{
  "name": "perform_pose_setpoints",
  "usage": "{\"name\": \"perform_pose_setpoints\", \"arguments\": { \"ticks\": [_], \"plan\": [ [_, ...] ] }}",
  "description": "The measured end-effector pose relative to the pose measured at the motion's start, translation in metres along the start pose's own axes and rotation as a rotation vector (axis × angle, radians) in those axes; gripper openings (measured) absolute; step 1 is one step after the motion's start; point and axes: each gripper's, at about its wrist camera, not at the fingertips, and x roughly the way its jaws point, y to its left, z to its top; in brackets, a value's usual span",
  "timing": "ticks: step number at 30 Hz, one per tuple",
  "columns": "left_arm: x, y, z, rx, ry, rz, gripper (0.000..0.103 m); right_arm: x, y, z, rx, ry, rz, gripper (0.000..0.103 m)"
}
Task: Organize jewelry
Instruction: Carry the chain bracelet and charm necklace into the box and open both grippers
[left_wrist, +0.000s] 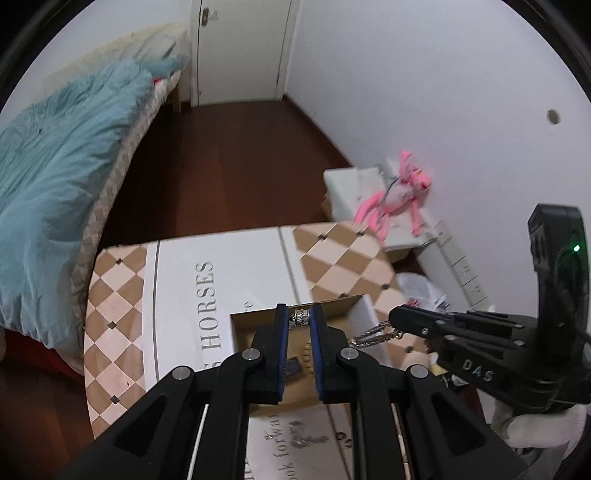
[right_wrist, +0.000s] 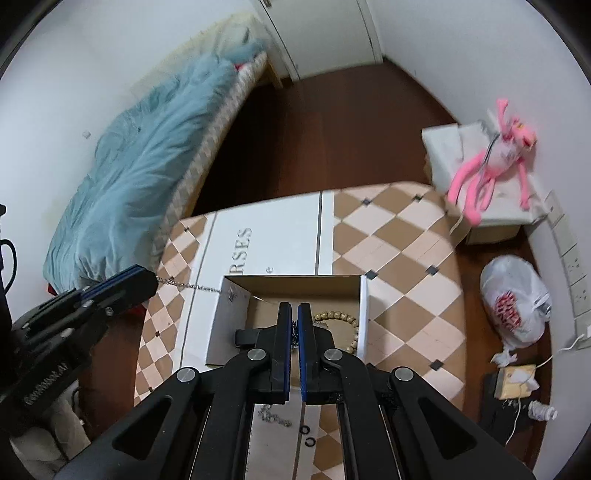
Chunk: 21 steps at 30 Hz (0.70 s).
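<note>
A silver chain is stretched between both grippers above an open cardboard box on the checkered table. My left gripper is shut on the chain's beaded end. My right gripper is shut on the chain's other end, seen in the left wrist view as chain links. The chain spans from the left gripper toward the box. A wooden bead bracelet lies inside the box.
Another chain and two small dark rings lie on the table near the front. A bed with a blue duvet is left. A pink plush on a white box and a plastic bag are right.
</note>
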Motion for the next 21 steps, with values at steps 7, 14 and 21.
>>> {"name": "perform_pose_setpoints", "arguments": {
  "ticks": [7, 14, 21],
  "plan": [
    [0.044, 0.030, 0.005, -0.070, 0.108, -0.017, 0.009, 0.044, 0.004, 0.016, 0.007, 0.073, 0.013, 0.003],
    [0.066, 0.039, 0.005, -0.119, 0.175, -0.010, 0.011, 0.086, -0.001, 0.027, -0.023, 0.166, -0.056, 0.004],
    [0.073, 0.039, 0.002, -0.096, 0.178, 0.090, 0.050, 0.074, -0.017, 0.028, 0.011, 0.136, -0.098, 0.035]
  ]
}}
